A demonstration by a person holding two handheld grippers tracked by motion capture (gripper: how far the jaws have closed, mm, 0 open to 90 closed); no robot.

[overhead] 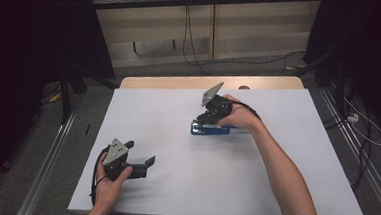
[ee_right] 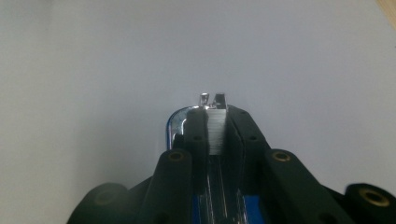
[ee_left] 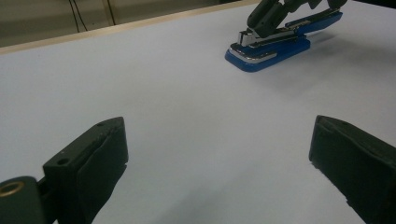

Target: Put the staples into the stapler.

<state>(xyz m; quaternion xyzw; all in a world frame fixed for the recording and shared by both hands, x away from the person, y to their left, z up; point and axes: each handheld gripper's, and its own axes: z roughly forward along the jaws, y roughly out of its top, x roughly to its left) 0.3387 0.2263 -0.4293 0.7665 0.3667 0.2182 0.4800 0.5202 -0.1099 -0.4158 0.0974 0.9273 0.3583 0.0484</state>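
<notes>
A blue stapler (overhead: pixel 210 130) lies on the white table (overhead: pixel 168 111), right of centre. My right gripper (overhead: pixel 203 119) comes down on it from behind, tilted, and is shut on the stapler's front end. In the right gripper view the two black jaws (ee_right: pixel 217 116) pinch the stapler's silver metal strip (ee_right: pixel 216 133), with its chrome nose showing past them. The left gripper view shows the stapler (ee_left: pixel 268 49) far off with the right gripper (ee_left: pixel 264 21) clamped on its metal top. My left gripper (overhead: pixel 140 153) rests near the front left of the table, open, with bare table between its fingers (ee_left: pixel 100 158).
The white top ends in a wooden strip (overhead: pixel 180 82) at the far side. Beyond and beside the table are floor cables (overhead: pixel 192 47), metal rails (overhead: pixel 50 154) and dark stands (overhead: pixel 67 90). Broad bare table lies between the two grippers.
</notes>
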